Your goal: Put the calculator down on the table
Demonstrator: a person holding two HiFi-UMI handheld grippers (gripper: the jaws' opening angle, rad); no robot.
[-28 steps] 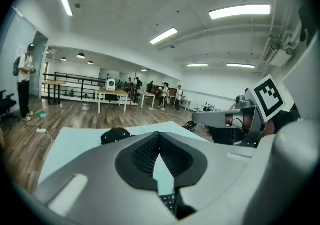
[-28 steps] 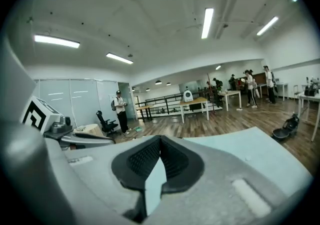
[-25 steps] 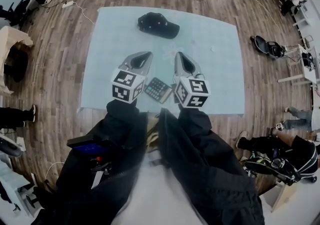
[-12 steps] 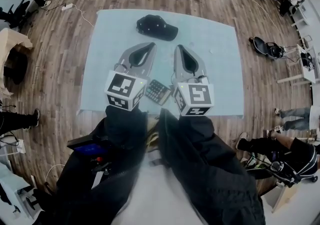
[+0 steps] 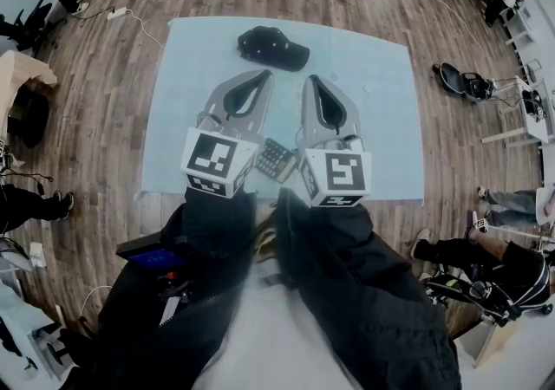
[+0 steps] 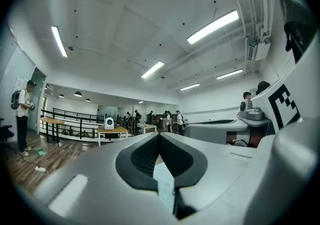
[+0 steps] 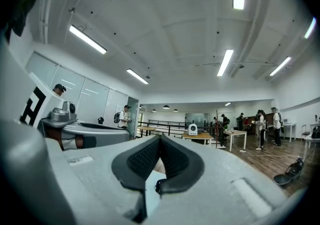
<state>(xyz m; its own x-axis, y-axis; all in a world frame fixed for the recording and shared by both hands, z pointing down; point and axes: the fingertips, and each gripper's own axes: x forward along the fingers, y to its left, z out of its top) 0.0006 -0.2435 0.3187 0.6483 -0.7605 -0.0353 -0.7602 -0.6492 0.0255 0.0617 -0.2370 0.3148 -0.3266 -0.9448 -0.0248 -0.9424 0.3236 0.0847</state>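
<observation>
The dark calculator lies flat on the pale blue table near its front edge, partly hidden between the two marker cubes. My left gripper and right gripper hover side by side above it, well off the table, neither touching it. Both are shut with nothing held. In the left gripper view, the left gripper points level across the room with its pads meeting at the tip. The right gripper does the same in the right gripper view. Neither gripper view shows the calculator.
A black cap lies at the far middle of the table. A black bag sits on the wooden floor to the right, a cardboard box to the left. People stand and sit around the room's edges.
Both grippers have risen together towards the head camera and look larger. The calculator stays flat on the table below them.
</observation>
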